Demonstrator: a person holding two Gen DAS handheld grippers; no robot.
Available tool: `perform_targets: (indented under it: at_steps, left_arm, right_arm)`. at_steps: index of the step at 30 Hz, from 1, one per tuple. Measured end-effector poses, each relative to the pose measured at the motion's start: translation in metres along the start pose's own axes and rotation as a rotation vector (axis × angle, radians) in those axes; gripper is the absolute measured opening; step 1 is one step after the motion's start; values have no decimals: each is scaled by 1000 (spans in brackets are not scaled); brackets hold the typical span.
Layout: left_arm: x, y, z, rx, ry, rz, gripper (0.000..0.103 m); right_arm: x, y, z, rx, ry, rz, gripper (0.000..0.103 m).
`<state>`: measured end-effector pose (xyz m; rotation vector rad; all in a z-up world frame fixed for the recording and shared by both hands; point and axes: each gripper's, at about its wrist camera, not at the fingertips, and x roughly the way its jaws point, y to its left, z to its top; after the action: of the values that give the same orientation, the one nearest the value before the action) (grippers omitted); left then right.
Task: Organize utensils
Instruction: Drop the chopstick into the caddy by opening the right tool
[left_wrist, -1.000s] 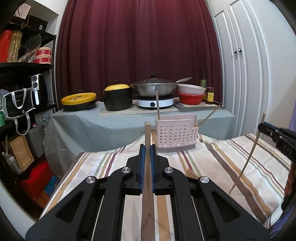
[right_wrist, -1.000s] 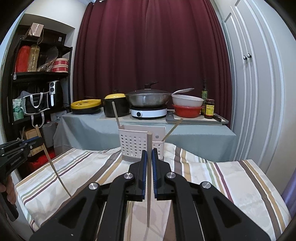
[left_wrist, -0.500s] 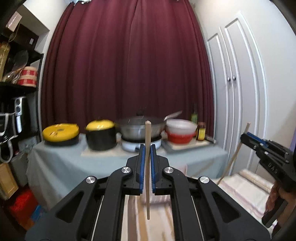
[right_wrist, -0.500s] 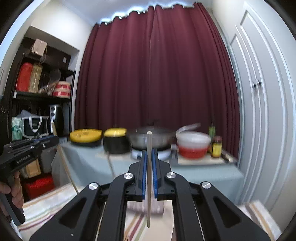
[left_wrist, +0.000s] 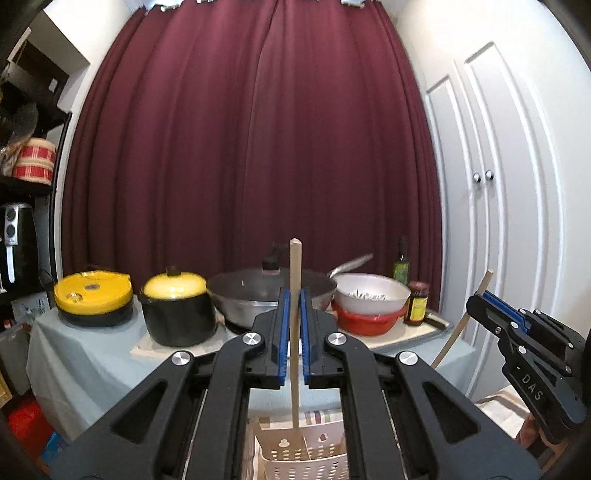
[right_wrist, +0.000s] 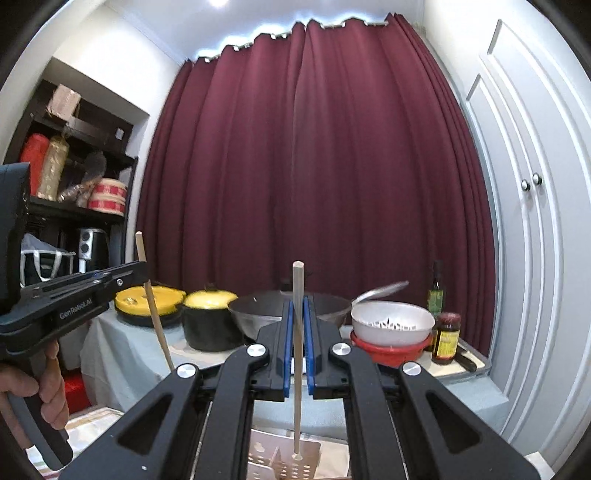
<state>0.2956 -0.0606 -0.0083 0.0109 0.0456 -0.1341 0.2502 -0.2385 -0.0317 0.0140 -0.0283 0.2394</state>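
My left gripper is shut on a wooden chopstick, held upright, its lower tip just above the white perforated utensil caddy. My right gripper is shut on a second chopstick, also upright, its tip over the caddy at the bottom of the right wrist view. Each gripper shows in the other's view: the right one at the right with its chopstick, the left one at the left with its chopstick.
Behind stands a grey-clothed table with a yellow-lidded cooker, a black pot, a wok, stacked bowls and bottles. Dark red curtain behind, shelves at left, white cupboard doors at right.
Both grippers have lifted and tilted their chopsticks upright and moved over the caddy, which now sits directly below the chopstick tips instead of ahead on the striped cloth.
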Motion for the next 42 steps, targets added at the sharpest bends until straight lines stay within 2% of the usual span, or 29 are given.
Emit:
perform_targets:
  at_steps: [5,11,13,15,16,17,19,21,26,33,42]
  left_arm:
    - [33,3,-34,-2,74,19,6]
    - [56,8,-65,-12,160,37,8]
    - [58,8,-70,-13,175,42,23]
    - [55,8,-72,-22,171,41,44]
    - [54,8,-71,-25,169,40,47]
    - [50,8,-69,-27,163,41,51]
    - [42,8,-66,-29,153,41,57]
    - [33,7,-62,-28,143,50,68]
    - [-6,9,-58,-19,128,85,80]
    - [-67,15,-81,-18,197,106,80]
    - [-139,12,-143,7,321,154,80]
  right_arm:
    - [24,1,-32,18,81,7,6]
    - [38,2,-54,24,155,12,6]
    - [42,4,-58,24,173,13,7]
    - [42,6,-60,17,186,13,13]
    - [39,9,-59,8,182,5,28]
    - [37,9,-58,3,173,-2,46]
    - [27,13,-52,-15,146,-19,54]
    - [22,14,-46,-28,141,-25,55]
    - [-12,17,-35,-19,134,-42,61]
    - [-65,22,-49,9,201,-46,61]
    - [-139,43,-104,18,319,-46,61]
